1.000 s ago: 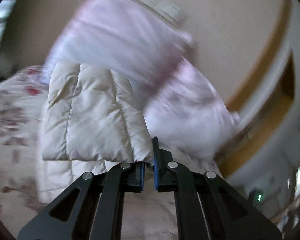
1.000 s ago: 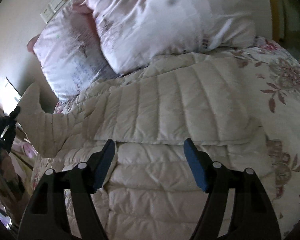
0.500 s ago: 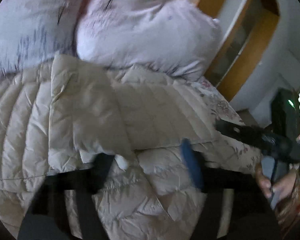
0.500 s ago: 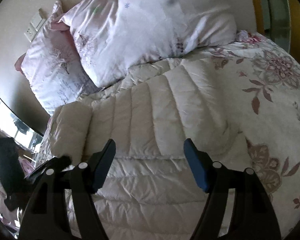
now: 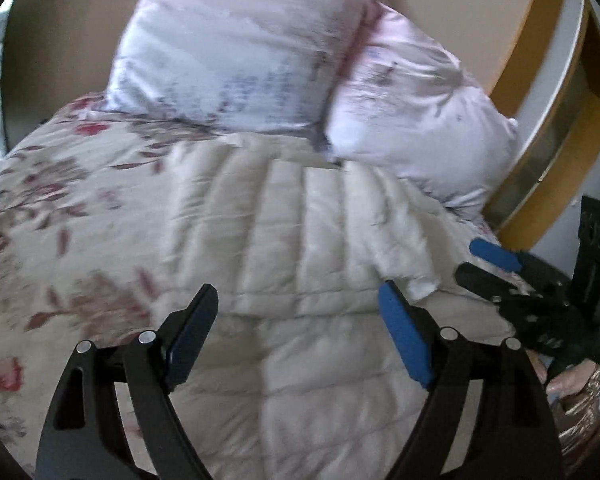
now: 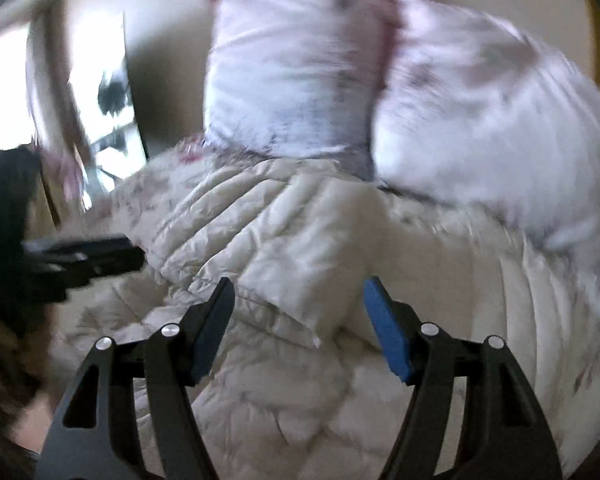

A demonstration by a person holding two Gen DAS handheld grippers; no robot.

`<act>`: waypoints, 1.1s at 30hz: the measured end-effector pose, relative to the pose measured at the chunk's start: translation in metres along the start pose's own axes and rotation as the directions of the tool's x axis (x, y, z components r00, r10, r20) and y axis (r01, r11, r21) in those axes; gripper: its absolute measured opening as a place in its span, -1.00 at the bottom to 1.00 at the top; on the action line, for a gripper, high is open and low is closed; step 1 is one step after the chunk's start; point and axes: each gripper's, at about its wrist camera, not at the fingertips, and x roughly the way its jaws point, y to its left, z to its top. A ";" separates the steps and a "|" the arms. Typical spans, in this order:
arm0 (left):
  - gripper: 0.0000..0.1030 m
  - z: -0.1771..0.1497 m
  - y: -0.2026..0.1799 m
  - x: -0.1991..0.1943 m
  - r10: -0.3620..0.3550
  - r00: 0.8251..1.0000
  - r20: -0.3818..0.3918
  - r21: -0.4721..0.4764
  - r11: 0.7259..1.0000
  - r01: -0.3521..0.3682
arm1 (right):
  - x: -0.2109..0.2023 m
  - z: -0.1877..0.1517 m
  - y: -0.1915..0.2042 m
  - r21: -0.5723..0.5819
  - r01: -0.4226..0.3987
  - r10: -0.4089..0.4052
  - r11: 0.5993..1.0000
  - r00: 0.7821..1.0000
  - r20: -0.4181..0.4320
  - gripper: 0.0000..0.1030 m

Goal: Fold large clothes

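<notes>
A cream quilted down jacket (image 5: 308, 240) lies spread on the bed, below two pillows. In the right wrist view a sleeve (image 6: 300, 248) lies folded across the jacket's body (image 6: 260, 400). My left gripper (image 5: 296, 300) is open and empty, just above the jacket's middle. My right gripper (image 6: 298, 292) is open and empty, hovering over the folded sleeve's cuff end. The right gripper also shows at the right edge of the left wrist view (image 5: 500, 272). The left gripper shows at the left edge of the right wrist view (image 6: 80, 256).
Two pale pink pillows (image 5: 236, 44) (image 5: 416, 120) lean at the head of the bed. A floral bedspread (image 5: 60, 208) covers the bed to the left. A wooden frame (image 5: 540, 92) and a dark device (image 5: 596, 256) stand at the right. A bright window (image 6: 100, 100) is at the left.
My left gripper let go of the sleeve, which now lies folded over the jacket, and drew back open. My right gripper stayed open and swung left over the sleeve.
</notes>
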 end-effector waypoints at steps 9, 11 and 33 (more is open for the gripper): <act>0.61 -0.011 0.022 -0.020 0.057 0.998 0.013 -0.013 0.998 -0.057 | 0.061 -0.010 0.040 -0.237 0.323 -0.340 0.916 0.940 -0.032 -0.45; 0.61 -0.013 0.023 -0.020 0.064 0.998 0.015 -0.006 0.998 -0.064 | 0.060 -0.008 0.024 -0.159 0.340 -0.352 0.927 0.935 -0.049 -0.81; 0.61 -0.038 0.055 -0.020 0.112 0.991 -0.080 -0.028 0.993 -0.114 | 0.002 -0.086 -0.180 0.779 0.019 -0.005 0.627 1.000 -0.020 -0.56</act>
